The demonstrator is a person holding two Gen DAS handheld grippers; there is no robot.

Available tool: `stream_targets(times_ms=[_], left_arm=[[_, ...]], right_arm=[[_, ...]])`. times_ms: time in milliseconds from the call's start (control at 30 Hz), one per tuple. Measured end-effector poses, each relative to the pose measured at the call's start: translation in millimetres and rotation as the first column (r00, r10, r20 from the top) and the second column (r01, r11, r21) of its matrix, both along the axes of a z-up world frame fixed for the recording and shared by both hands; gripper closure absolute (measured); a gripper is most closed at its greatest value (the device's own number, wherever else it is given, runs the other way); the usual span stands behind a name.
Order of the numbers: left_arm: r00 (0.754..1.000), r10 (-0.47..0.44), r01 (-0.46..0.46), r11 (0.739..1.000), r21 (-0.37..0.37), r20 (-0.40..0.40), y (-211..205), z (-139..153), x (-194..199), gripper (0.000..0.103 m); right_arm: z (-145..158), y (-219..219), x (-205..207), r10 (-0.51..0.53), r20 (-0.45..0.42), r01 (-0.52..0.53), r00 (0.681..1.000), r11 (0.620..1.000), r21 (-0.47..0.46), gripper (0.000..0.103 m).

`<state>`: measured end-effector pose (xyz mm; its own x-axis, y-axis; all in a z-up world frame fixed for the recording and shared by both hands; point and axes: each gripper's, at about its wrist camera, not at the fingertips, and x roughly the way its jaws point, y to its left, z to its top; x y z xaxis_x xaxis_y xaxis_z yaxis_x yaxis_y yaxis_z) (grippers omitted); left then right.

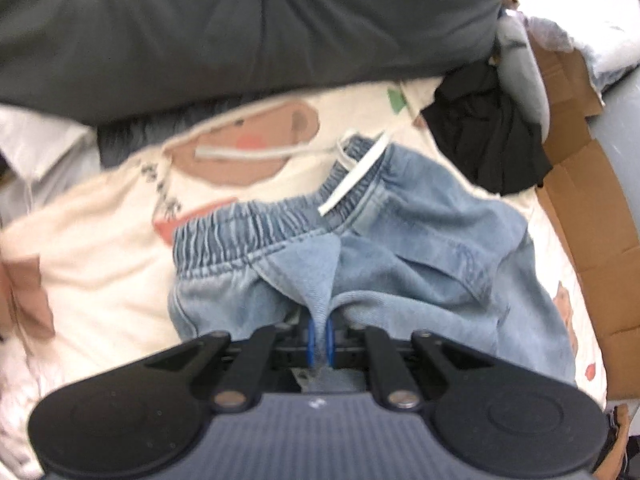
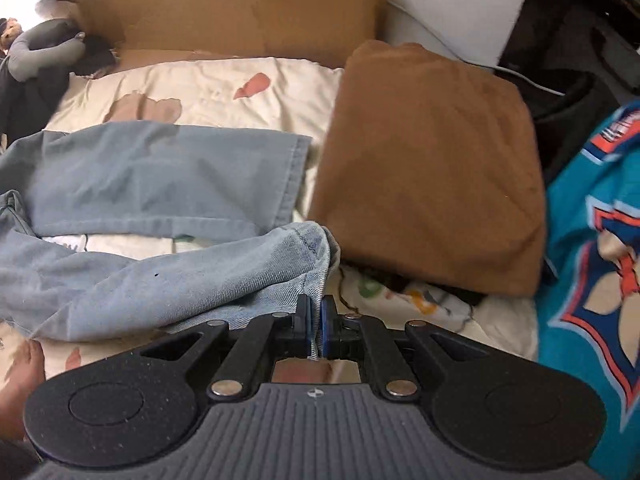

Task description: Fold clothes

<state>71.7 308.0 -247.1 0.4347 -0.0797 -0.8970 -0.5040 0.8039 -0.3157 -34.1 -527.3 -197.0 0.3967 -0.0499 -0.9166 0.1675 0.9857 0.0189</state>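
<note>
No real containers here, just a flattened cardboard (image 2: 248, 12) sheet along the bed's far edge. The jeans (image 1: 400, 248) lay on the cream sheet (image 1: 88, 264), waistband away from the left claw (image 1: 319, 340), which was clenched on a denim fold. The right claw (image 2: 316, 330) was pinched tight on a leg hem, just beside a folded brown garment (image 2: 432, 168)

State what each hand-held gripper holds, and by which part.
Left hand-held gripper: jeans, pinched near the crotch. Right hand-held gripper: a leg hem.
</note>
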Motion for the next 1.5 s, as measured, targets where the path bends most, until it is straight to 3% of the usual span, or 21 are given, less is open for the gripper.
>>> stream_targets(times_ms=[167, 267, 333, 467, 533, 600, 767, 833, 1067, 1300, 1500], left_arm=[[0.997, -0.041, 0.039, 0.998, -0.042, -0.06, -13, -19, -14, 0.096], [0.993, -0.078, 0.075, 0.997, -0.03, -0.092, -25, -25, -18, 0.09], [0.989, -0.098, 0.097, 0.995, -0.015, -0.108, -31, -27, -20, 0.078], [0.992, -0.105, 0.107, 0.994, 0.016, -0.075, -26, -9, -16, 0.068], [0.993, -0.111, 0.113, 0.993, 0.036, -0.037, -21, 1, -12, 0.05], [0.994, -0.111, 0.109, 0.992, 0.063, 0.018, -12, 9, -4, 0.042], [0.994, -0.081, 0.076, 0.995, 0.068, 0.077, 9, 9, 28, 0.041], [0.991, -0.084, 0.078, 0.995, 0.065, 0.103, 15, 8, 41, 0.036], [0.983, -0.108, 0.094, 0.991, 0.098, 0.148, 26, 2, 84, 0.031], [0.981, -0.114, 0.099, 0.99, 0.105, 0.156, 31, -1, 125, 0.023], [0.982, -0.15, 0.136, 0.983, 0.127, 0.111, 33, -1, 149, 0.021]], right_arm=[[5, -13, -21, -0.073, -0.025, 0.072, 0.997, 0.997, -0.032, 0.101], [6, -18, -29, -0.093, -0.037, 0.091, 0.995, 0.994, -0.058, 0.101], [3, -22, -32, -0.115, -0.049, 0.112, 0.992, 0.991, -0.067, 0.1], [7, -27, -33, -0.19, -0.051, 0.186, 0.98, 0.98, -0.076, 0.098], [14, -28, -33, -0.215, -0.032, 0.212, 0.976, 0.974, -0.075, 0.096], [18, -28, -32, -0.214, -0.02, 0.212, 0.977, 0.976, -0.056, 0.095], [20, -17, -23, -0.203, 0.004, 0.203, 0.979, 0.979, -0.018, 0.079], [18, -12, -17, -0.198, 0.015, 0.198, 0.98, 0.98, -0.001, 0.074], [3, 11, 13, -0.192, 0.056, 0.188, 0.98, 0.979, 0.072, 0.07], [-2, 40, 52, -0.142, 0.152, 0.12, 0.978, 0.982, 0.146, 0.062], [-9, 61, 76, -0.122, 0.179, 0.089, 0.976, 0.979, 0.186, 0.054]])
